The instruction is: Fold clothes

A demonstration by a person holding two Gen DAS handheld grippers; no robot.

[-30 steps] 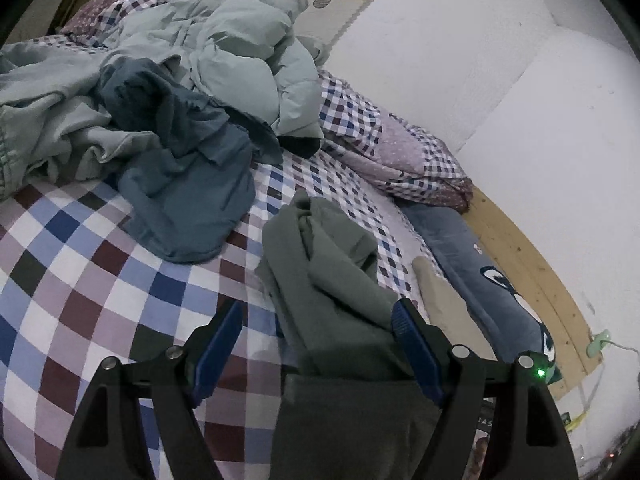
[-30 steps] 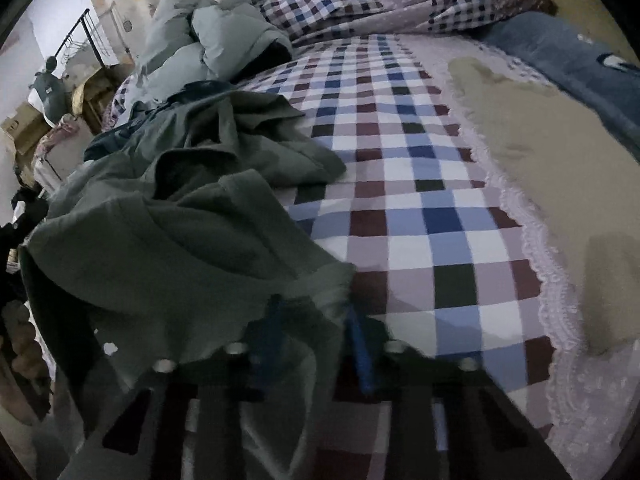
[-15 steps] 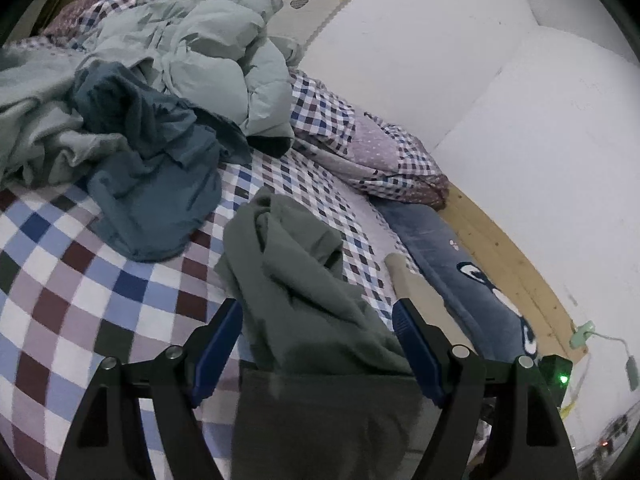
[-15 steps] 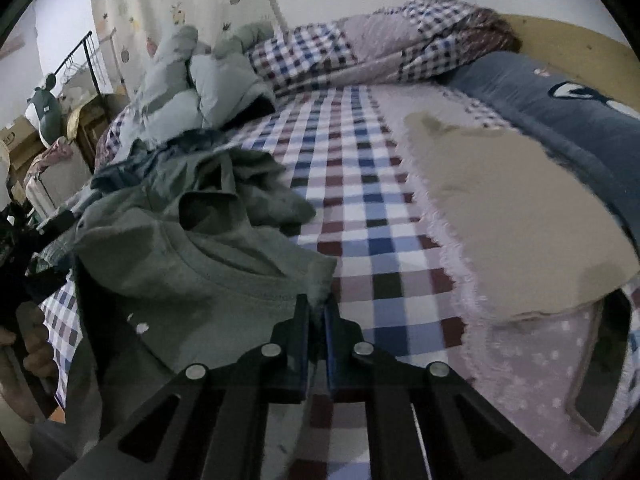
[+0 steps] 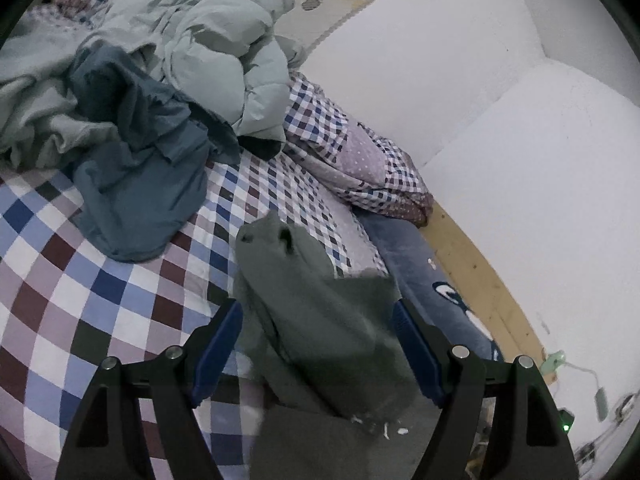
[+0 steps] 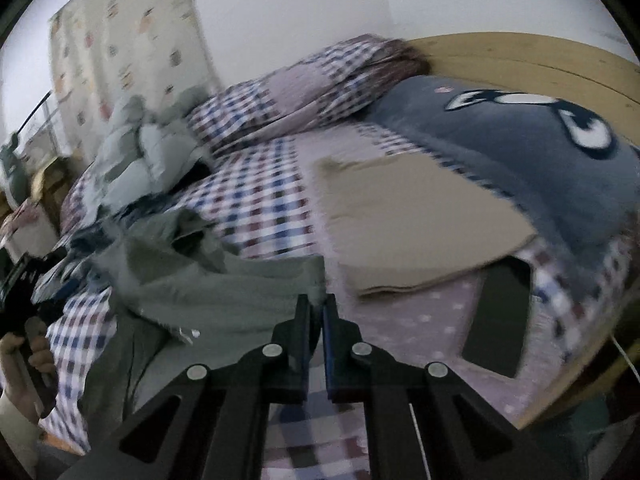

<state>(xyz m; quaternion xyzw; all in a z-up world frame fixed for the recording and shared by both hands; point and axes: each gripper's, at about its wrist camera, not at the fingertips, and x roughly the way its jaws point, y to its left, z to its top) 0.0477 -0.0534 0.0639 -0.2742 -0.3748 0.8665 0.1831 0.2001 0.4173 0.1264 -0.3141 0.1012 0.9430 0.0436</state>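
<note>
- Grey-green garment (image 5: 320, 320) hangs bunched between your left gripper (image 5: 318, 344) fingers; jaws spread wide, not pinching it.
- Your right gripper (image 6: 316, 316) jaws are closed on the same garment's edge (image 6: 240, 292).
- Checked bedspread (image 5: 60, 280) beneath; blue garment (image 5: 140, 200) at 10 o'clock, pale jacket (image 5: 224, 64) at 11.
- Folded beige cloth (image 6: 408, 216) at 1 o'clock in right view, beside blue pillow (image 6: 520, 148).
- White wall (image 5: 460, 80), wooden bed frame (image 5: 476, 276).

grey-green garment (image 5: 320, 320), crumpled, lifted off bed

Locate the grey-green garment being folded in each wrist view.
Left wrist: the grey-green garment hangs lower centre, between the open left gripper fingers.
Right wrist: the garment lies lower left, its edge pinched in the shut right gripper.
Shared landmark: blue cartoon pillow.
</note>
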